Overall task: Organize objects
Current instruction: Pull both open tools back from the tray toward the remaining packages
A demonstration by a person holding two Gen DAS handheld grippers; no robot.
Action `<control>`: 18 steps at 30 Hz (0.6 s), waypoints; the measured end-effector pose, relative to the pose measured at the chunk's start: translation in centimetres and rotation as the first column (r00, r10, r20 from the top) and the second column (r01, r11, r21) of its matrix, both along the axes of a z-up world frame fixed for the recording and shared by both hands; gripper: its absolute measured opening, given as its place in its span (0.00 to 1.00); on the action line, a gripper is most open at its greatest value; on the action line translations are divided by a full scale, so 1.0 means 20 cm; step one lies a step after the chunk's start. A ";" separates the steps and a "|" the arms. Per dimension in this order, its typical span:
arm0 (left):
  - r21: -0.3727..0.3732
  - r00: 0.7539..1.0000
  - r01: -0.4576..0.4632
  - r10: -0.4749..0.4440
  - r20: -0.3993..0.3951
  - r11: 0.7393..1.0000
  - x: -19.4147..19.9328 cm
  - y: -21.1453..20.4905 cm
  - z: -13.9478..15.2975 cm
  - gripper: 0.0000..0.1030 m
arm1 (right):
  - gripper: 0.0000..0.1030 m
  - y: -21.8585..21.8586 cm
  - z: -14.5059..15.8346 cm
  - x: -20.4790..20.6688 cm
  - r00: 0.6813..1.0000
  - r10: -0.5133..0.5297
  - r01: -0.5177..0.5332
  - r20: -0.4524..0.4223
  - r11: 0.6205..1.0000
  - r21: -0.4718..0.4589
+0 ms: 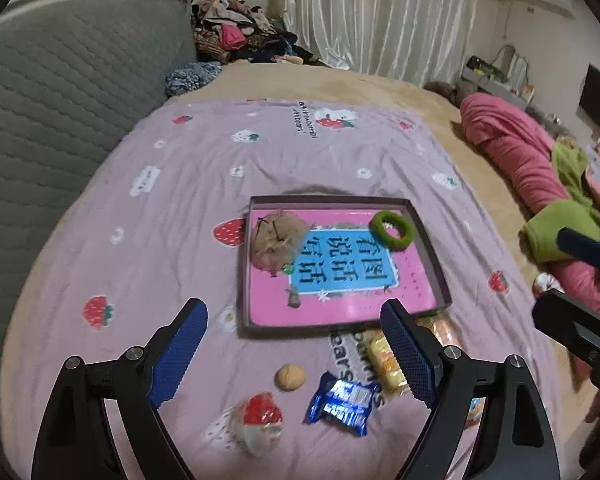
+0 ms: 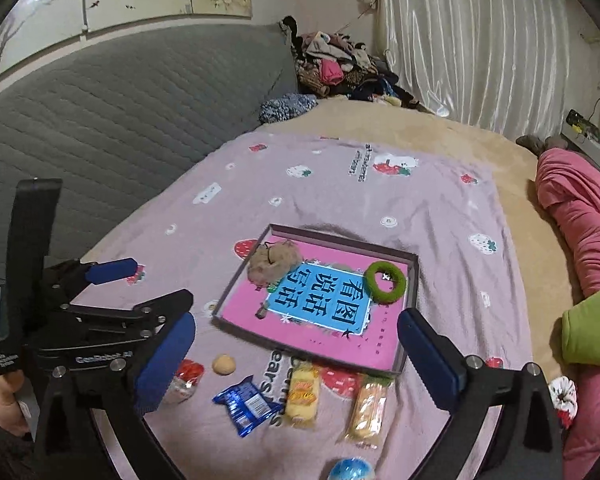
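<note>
Left gripper (image 1: 294,344) and right gripper (image 2: 296,344) both spread wide, empty, above the blanket (image 2: 440,208). Tray (image 2: 240,280) mid-blanket holds green ring (image 2: 385,282) at far right corner, tan scrunchie (image 2: 272,266) at far left. Snack packs (image 2: 244,404) and walnut (image 2: 223,364) lie along blanket's near edge.

I see a big bed with a gray padded headboard (image 2: 132,96). White curtains (image 2: 480,32) hang behind it. A pile of clothes (image 2: 336,68) sits in the corner (quite messy). A tan blanket (image 1: 340,80) covers the bed.
</note>
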State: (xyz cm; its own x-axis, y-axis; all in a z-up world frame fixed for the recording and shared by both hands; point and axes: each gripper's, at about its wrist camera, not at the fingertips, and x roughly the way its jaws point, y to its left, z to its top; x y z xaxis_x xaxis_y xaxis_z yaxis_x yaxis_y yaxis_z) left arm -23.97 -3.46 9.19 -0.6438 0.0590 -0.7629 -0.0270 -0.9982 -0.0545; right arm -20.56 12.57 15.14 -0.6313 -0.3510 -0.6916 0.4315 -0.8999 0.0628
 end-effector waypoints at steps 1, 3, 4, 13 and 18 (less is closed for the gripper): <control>-0.018 1.000 0.000 0.000 -0.007 1.000 0.02 0.01 0.01 0.87 | 0.99 0.00 0.01 0.03 1.000 -0.004 0.004 -0.010 1.000 0.005; -0.027 1.000 0.014 -0.014 -0.014 1.000 0.07 0.01 0.03 0.87 | 0.99 -0.01 0.04 0.09 1.000 -0.008 0.008 -0.018 1.000 0.013; -0.025 1.000 0.013 -0.014 -0.016 1.000 0.08 0.01 0.04 0.87 | 0.99 -0.01 0.05 0.11 1.000 -0.011 0.012 -0.019 1.000 0.018; 0.010 0.999 0.020 -0.020 -0.027 1.000 0.26 0.04 0.13 0.87 | 0.99 0.06 0.19 0.33 0.999 -0.008 0.003 -0.041 0.993 -0.115; 0.018 0.999 -0.003 0.004 -0.033 1.000 0.37 0.07 0.16 0.87 | 0.99 0.08 0.21 0.41 0.997 0.038 -0.044 -0.064 0.994 -0.099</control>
State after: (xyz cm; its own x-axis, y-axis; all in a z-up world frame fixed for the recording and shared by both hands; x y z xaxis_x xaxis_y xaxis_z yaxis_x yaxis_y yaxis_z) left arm -16.63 -2.11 12.48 -0.6690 0.0701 -0.7400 -0.0257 -0.9971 -0.0712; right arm -12.33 14.25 19.42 -0.6557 -0.4429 -0.6116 0.4735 -0.8721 0.1239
